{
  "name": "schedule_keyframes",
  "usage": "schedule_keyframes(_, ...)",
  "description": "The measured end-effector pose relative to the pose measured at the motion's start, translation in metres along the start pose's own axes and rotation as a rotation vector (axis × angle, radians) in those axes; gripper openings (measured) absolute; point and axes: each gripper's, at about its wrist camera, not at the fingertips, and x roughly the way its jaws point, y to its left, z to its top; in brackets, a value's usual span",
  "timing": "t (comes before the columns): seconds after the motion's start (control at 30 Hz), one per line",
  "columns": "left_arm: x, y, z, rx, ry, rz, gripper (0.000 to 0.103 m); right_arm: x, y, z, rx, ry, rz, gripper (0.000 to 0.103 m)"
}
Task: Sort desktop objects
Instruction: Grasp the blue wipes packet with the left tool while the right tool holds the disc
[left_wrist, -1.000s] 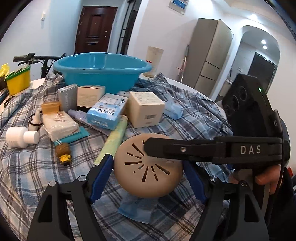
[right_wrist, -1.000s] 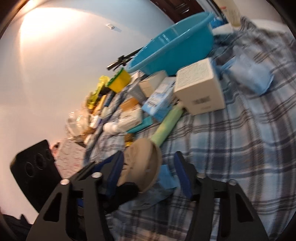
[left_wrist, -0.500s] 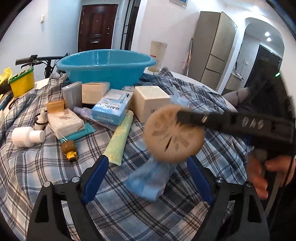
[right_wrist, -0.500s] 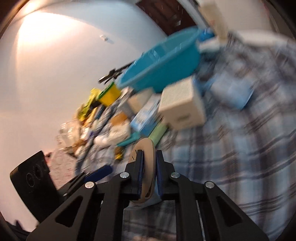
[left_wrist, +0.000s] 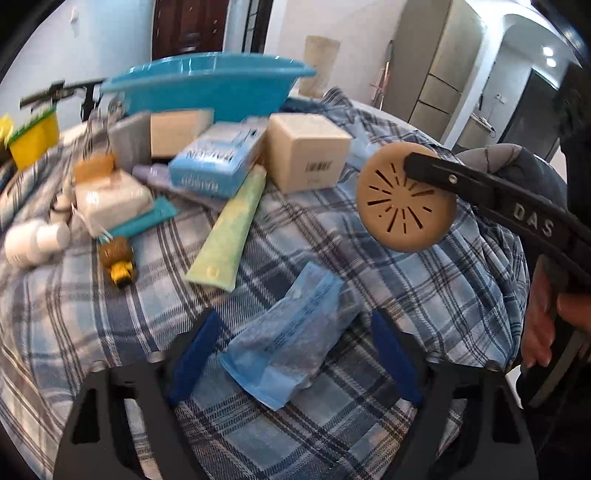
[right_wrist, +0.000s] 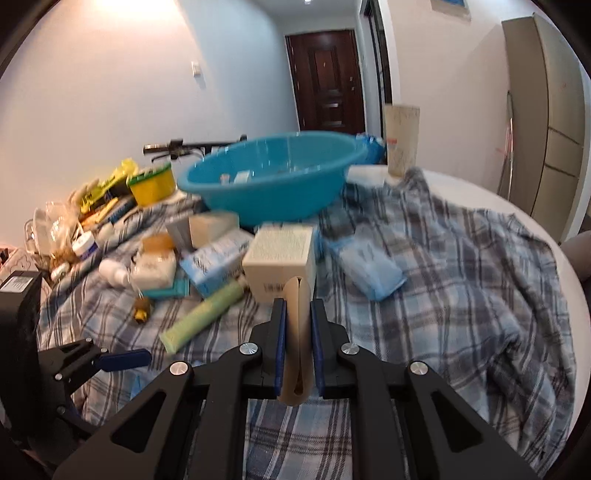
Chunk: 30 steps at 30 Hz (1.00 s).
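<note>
Your right gripper (right_wrist: 297, 339) was clamped on one tan slotted disc (left_wrist: 404, 199), held on edge above the plaid cloth (right_wrist: 461, 295) covering the tabletop. Your left gripper (left_wrist: 295, 354) stood partly open with its jaws closing around one blue plastic packet (left_wrist: 291, 343), the pads not touching it. Farther back lay one green tube (left_wrist: 229, 229), one cream cube box (left_wrist: 306, 151), one blue carton (left_wrist: 214, 162), one white bottle (left_wrist: 33, 240) and one blue basin (right_wrist: 273, 181), while a second blue packet (right_wrist: 365, 262) lay just right of the cube box.
</note>
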Motion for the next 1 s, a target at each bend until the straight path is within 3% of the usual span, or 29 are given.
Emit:
schedule_keyframes(0.1, 0.0, 0.003, 0.001, -0.01, -0.002, -0.01, 0.054, 0.004, 0.002, -0.004, -0.008, 0.017, 0.0, 0.012)
schedule_keyframes(0.3, 0.001, 0.002, 0.001, -0.004, -0.012, -0.02, 0.049, 0.008, 0.006, -0.007, -0.016, 0.028, -0.007, 0.012)
schedule_keyframes(0.47, 0.004, -0.007, 0.001, 0.042, 0.015, -0.027, 0.049, 0.011, 0.011, -0.009, -0.04, 0.046, 0.0, 0.012)
schedule_keyframes(0.6, 0.005, -0.016, 0.001, 0.079, 0.021, -0.02, 0.061, 0.017, 0.013, -0.013, -0.043, 0.071, 0.006, 0.012)
schedule_keyframes(0.7, 0.006, -0.018, 0.0, 0.084, 0.021, -0.019, 0.061, 0.02, 0.012, -0.015, -0.042, 0.084, 0.006, 0.012)
schedule_keyframes(0.73, 0.006, -0.018, 0.0, 0.082, 0.019, -0.017, 0.06, 0.021, 0.011, -0.016, -0.041, 0.09, 0.006, 0.013)
schedule_keyframes(0.77, 0.005, -0.017, 0.0, 0.08, 0.015, -0.01, 0.045, 0.022, 0.011, -0.017, -0.04, 0.095, 0.006, 0.013)
schedule_keyframes(1.0, 0.001, -0.003, 0.002, 0.0, -0.018, 0.0, 0.044, 0.031, 0.014, -0.023, -0.062, 0.138, 0.007, 0.013)
